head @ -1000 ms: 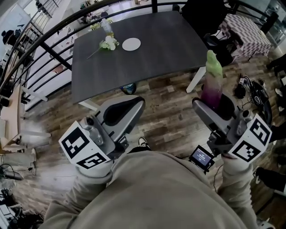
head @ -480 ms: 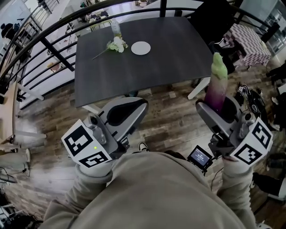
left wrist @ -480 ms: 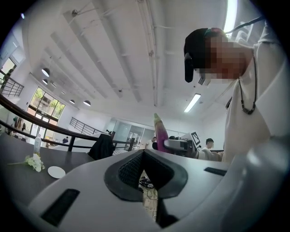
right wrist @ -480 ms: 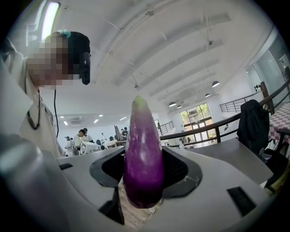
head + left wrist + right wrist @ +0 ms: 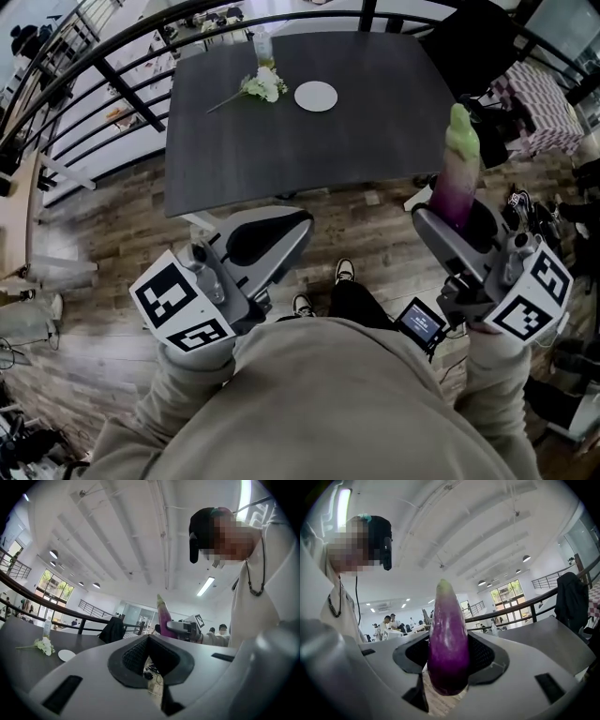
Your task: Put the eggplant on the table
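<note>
No text, brand or number can be read anywhere. The left cube and the right cube bear only black-and-white square markers. The small screen shows print too small to read.

The head view looks steeply down from above the person's chest, with the left tool and right tool near and the dark worktop far. Each tool's camera sits close behind its own jaws and looks along them, wide enough to take in the ceiling. The left tool view faces right across to the right tool and its eggplant. The right tool view has that eggplant at its centre. All three views share the worktop.
</note>
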A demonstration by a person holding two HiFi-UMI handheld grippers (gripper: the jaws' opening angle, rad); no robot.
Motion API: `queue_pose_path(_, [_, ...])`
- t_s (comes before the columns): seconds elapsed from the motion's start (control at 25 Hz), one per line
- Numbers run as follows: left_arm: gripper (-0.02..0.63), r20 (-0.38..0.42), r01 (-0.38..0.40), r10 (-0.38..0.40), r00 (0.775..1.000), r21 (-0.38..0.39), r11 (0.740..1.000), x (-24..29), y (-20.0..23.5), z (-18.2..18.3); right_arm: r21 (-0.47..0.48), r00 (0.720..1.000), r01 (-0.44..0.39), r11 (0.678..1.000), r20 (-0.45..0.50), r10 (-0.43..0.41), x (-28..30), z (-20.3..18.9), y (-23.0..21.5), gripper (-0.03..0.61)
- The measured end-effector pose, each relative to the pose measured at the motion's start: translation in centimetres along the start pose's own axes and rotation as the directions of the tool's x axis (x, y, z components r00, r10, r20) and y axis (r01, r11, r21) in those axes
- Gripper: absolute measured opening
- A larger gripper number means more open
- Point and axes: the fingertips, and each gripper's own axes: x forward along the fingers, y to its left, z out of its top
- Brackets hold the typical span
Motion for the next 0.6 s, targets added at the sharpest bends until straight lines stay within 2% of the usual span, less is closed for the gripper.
queue_pose_path(0.36, [0.005, 0.019, -0.096, 0.095, 0.995, 0.013, 0.995, 2.5, 4.1, 1.5, -0.020, 0.994, -0.105, 0.994, -0.019, 0.104, 4.8, 2.6, -4.3, 0.229])
queue_pose_path(0.48, [0.005, 0.056, -0.100, 0.101, 0.993, -0.031, 0.995, 4.4, 4.7, 2.3, 0.003, 0.991, -0.131, 0.991, -0.023, 0.131, 5.2, 3.3, -6.3, 0.229])
queue_pose_path(0.6, [0.005, 0.067, -0.094, 0.096, 0.993, -0.031, 0.995, 6.9, 5.3, 2.9, 0.018, 0.989, -0.148, 0.989, -0.019, 0.148, 5.9, 4.0, -8.7, 0.229])
